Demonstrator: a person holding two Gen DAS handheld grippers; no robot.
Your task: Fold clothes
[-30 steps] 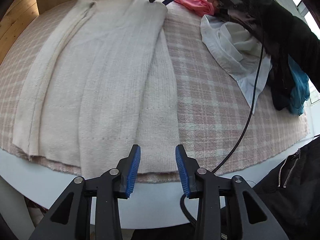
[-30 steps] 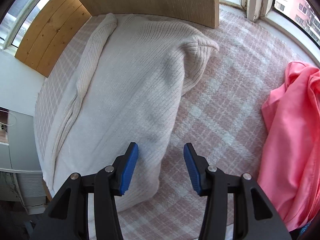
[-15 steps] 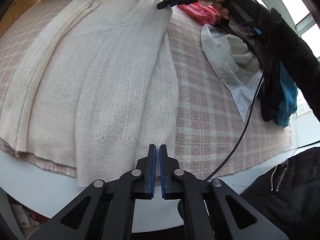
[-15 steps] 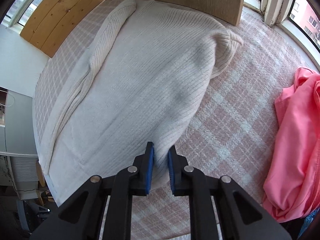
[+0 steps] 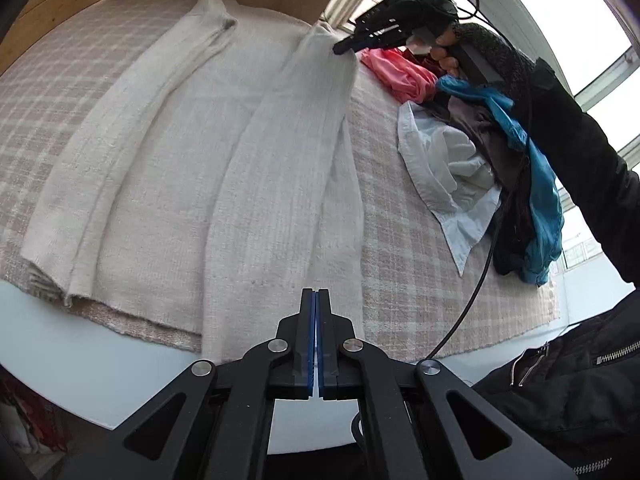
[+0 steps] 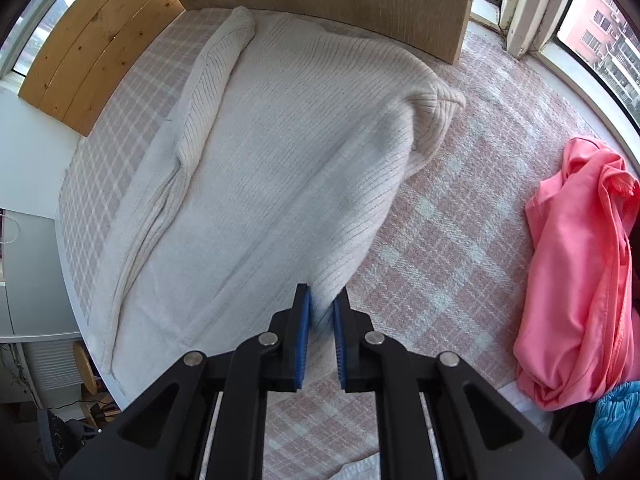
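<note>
While the cream ribbed sweater [image 6: 276, 184] lies spread on the pink plaid cloth [image 6: 452, 248] covering the counter, the right tongs [image 6: 320, 320] pinch its upper right edge, lifting it. The left tongs [image 5: 317, 340] are clamped on the sweater's lower hem at the counter's near edge. A pink garment [image 6: 576, 264] lies apart, to the right.

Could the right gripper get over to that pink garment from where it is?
Probably not right now: the right gripper is shut on the cream sweater's edge. The pink garment lies beside it across bare checked cloth, so once it lets go, the way looks free.
</note>
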